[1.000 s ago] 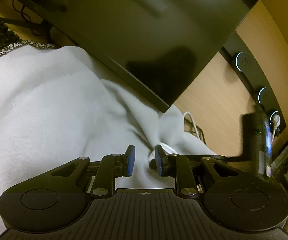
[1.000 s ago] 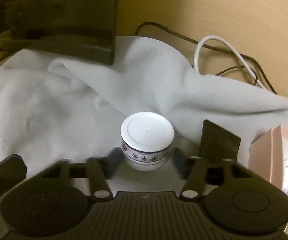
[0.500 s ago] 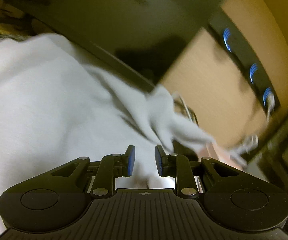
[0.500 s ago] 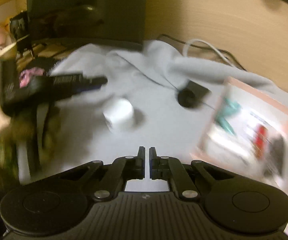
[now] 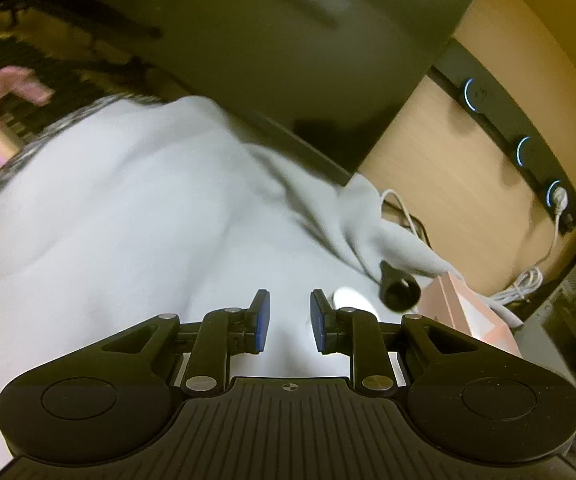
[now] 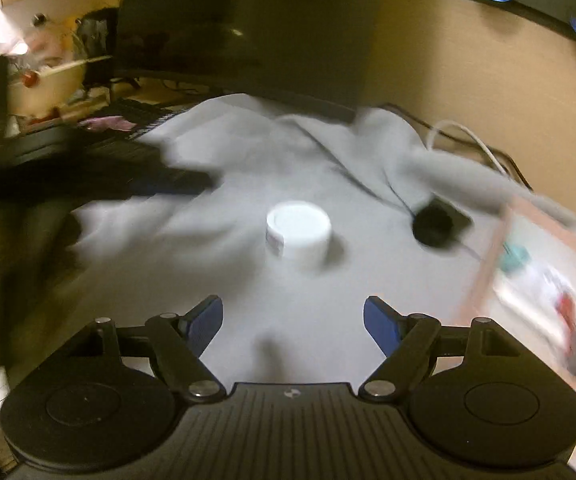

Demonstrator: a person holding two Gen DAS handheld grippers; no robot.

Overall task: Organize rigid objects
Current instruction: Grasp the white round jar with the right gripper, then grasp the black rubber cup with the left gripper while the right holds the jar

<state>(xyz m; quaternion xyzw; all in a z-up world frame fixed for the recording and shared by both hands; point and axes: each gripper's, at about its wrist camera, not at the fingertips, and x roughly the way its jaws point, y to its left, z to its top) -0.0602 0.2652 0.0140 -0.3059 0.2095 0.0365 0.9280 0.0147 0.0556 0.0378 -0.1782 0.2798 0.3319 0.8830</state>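
- right gripper (image 6: 293, 320) spread wide, empty, above cloth
- left gripper (image 5: 287, 316) part open, nothing between pads
- white jar (image 6: 298, 236) upright on white cloth (image 6: 216, 248), 12 o'clock of right claw, apart
- pink box (image 6: 548, 280) at 3 o'clock, black round thing (image 6: 434, 226) at 1 o'clock
- risk: view blurry w/ motion, a rushed closing could clip lid, tip jar; cloth folds may snag
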